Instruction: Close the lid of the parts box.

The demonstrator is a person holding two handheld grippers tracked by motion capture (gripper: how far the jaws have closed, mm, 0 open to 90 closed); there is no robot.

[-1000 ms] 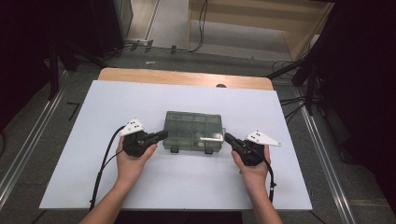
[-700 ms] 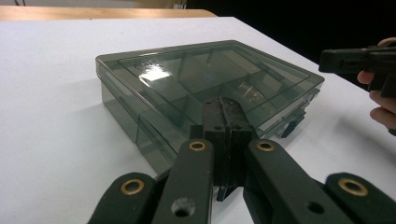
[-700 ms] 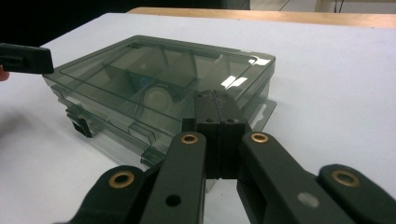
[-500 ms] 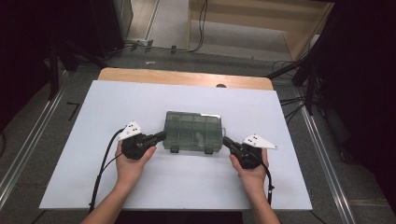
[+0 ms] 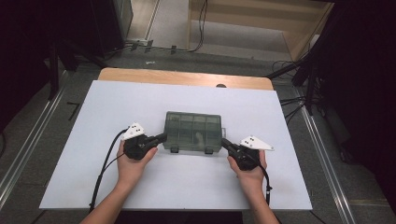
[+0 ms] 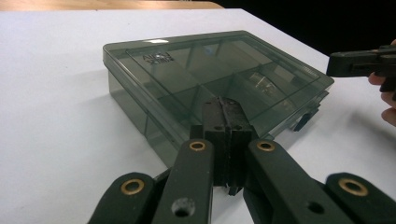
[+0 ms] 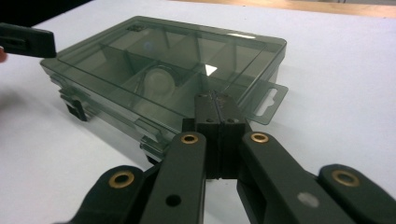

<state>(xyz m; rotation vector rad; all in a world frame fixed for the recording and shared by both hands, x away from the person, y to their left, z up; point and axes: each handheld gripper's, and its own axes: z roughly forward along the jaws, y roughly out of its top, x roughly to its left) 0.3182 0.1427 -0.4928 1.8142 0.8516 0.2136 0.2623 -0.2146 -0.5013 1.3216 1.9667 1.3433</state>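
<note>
On the white table [image 5: 93, 116]: closed storage box [image 5: 193, 132], unmoved; left gripper [image 5: 161, 137] steady, right gripper [image 5: 224, 142] edged nearer, both empty with jaws together; latches unopened.

A smoky translucent compartment box [image 5: 193, 133] is seen lying flat near the middle of the white worktop [image 5: 93, 121], its lid closed, dividers visible inside, and a small pale item held in one compartment.
</note>
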